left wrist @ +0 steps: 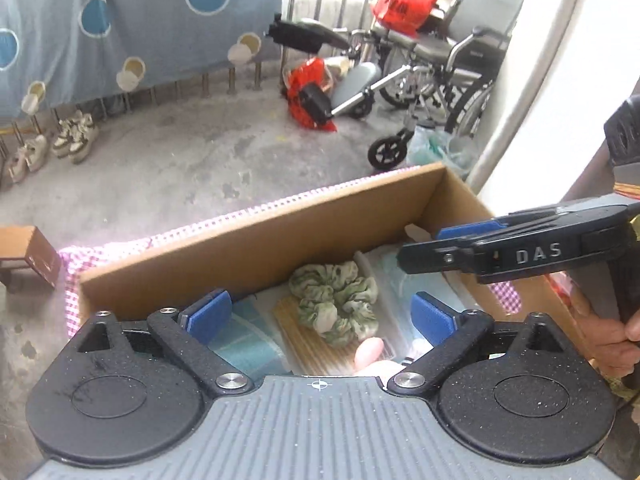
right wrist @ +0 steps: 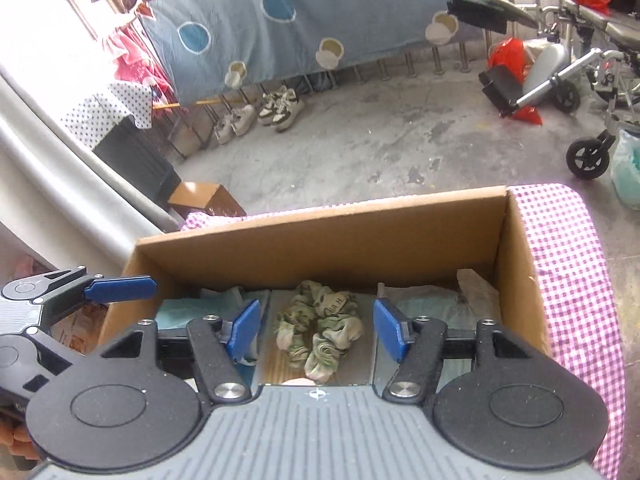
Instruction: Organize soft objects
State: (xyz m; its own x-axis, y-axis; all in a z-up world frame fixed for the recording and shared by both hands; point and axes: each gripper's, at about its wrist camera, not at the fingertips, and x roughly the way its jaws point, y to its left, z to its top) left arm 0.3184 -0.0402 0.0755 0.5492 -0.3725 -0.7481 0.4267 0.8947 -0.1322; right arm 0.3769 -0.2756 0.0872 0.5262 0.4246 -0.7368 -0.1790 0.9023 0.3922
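A green-and-white scrunchie [left wrist: 335, 302] lies inside an open cardboard box [left wrist: 256, 252], on folded cloths and flat packets. It also shows in the right wrist view [right wrist: 318, 330], in the box [right wrist: 320, 240]. My left gripper [left wrist: 320, 316] is open and empty above the box's near side, the scrunchie just ahead between its blue pads. My right gripper [right wrist: 316, 330] is open and empty, hovering over the scrunchie. The right gripper appears from the side in the left wrist view [left wrist: 404, 258], and the left gripper's blue fingers [right wrist: 120, 289] show at the box's left edge.
The box sits on a pink checked cloth [right wrist: 568, 264]. Beyond is a concrete floor with shoes [right wrist: 276, 110], a wheelchair [left wrist: 432, 72], red bags [left wrist: 404, 0], a small wooden stool [left wrist: 28, 256] and a hanging blue sheet [right wrist: 304, 4]. A white wall [left wrist: 560, 80] stands to the right.
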